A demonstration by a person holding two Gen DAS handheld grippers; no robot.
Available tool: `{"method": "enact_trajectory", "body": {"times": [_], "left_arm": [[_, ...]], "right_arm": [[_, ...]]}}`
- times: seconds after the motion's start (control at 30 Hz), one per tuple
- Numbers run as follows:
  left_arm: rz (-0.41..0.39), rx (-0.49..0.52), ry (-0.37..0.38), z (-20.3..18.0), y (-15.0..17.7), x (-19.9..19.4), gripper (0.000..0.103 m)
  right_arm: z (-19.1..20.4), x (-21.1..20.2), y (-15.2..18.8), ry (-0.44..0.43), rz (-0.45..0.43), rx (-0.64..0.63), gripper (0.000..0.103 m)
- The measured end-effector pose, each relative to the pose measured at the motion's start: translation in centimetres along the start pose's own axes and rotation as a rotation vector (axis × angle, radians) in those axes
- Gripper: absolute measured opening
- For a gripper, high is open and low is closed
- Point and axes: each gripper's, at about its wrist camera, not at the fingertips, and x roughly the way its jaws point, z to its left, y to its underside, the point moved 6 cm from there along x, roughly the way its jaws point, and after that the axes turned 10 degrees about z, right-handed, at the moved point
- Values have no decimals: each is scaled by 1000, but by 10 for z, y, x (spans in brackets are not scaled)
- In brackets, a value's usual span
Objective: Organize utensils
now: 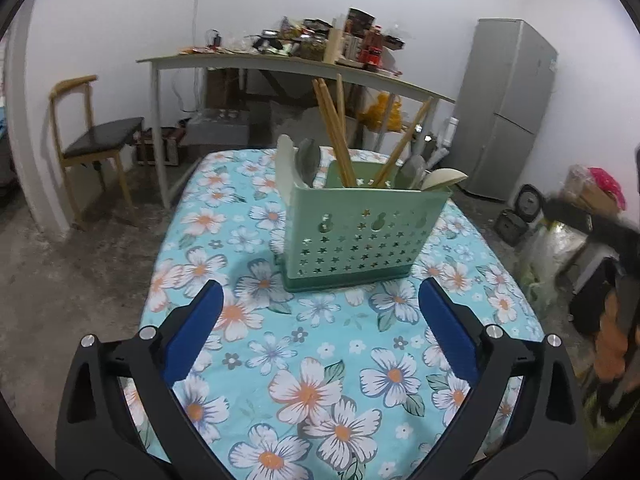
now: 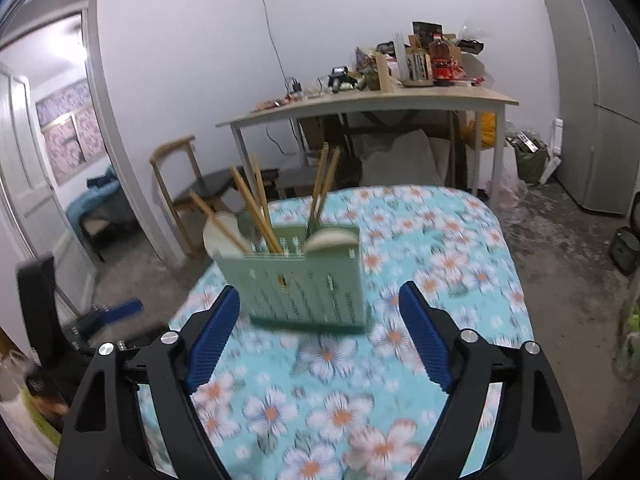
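A pale green perforated utensil holder [image 1: 352, 236] stands upright on the floral tablecloth [image 1: 320, 360]. Wooden chopsticks [image 1: 334, 136] and several spoons [image 1: 442, 179] stick out of its top. My left gripper [image 1: 320, 296] hovers in front of the holder, open, with nothing between its blue fingers [image 1: 204, 312]. In the right wrist view the holder [image 2: 308, 280] appears blurred, chopsticks [image 2: 256, 212] leaning out of it. My right gripper [image 2: 318, 300] is open just in front of it, blue fingers [image 2: 420, 328] either side and apart from its walls.
A long cluttered table [image 1: 280, 64] stands behind, with a wooden chair [image 1: 92, 148] to its left and a grey fridge [image 1: 508, 108] at right. Bags and pots [image 1: 532, 208] lie on the floor. An open doorway [image 2: 52, 140] shows at left in the right wrist view.
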Motion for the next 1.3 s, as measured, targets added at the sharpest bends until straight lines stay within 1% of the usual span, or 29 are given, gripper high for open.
{"method": "enact_trajectory", "body": {"times": [0.1, 0.2, 0.3, 0.4, 0.5, 0.6, 0.7, 0.77, 0.83, 0.97, 1.13, 1.3], "left_arm": [[-9, -18, -70, 1, 4, -8, 95], [-1, -35, -99, 5, 9, -13, 95], [-3, -36, -181, 9, 16, -19, 95], [-10, -23, -270, 13, 24, -25, 95], [-23, -34, -318, 16, 29, -32, 95], [-14, -39, -324, 17, 30, -36, 95], [8, -15, -310, 13, 30, -35, 95], [10, -8, -318, 10, 30, -35, 95], [-2, 0, -342, 7, 29, -37, 95], [-43, 13, -359, -1, 26, -44, 95], [-46, -30, -330, -1, 25, -44, 95], [-30, -58, -320, 3, 28, -41, 95]], "right_arm": [[2, -1, 16, 6, 19, 9, 85], [2, -6, 28, 27, 21, 18, 88], [-1, -12, 37, 48, 12, 40, 92], [-5, -11, 49, 72, 29, 57, 94], [-6, -9, 62, 116, 44, 55, 96], [-7, -10, 66, 175, 38, 36, 97], [-6, -18, 63, 229, -4, 31, 97], [-4, -21, 63, 238, -22, 24, 97], [-3, -21, 61, 241, -22, 17, 97], [-2, -18, 62, 251, -11, 6, 97], [-2, -15, 64, 249, 4, 22, 97], [-6, -9, 69, 268, 48, 35, 97]]}}
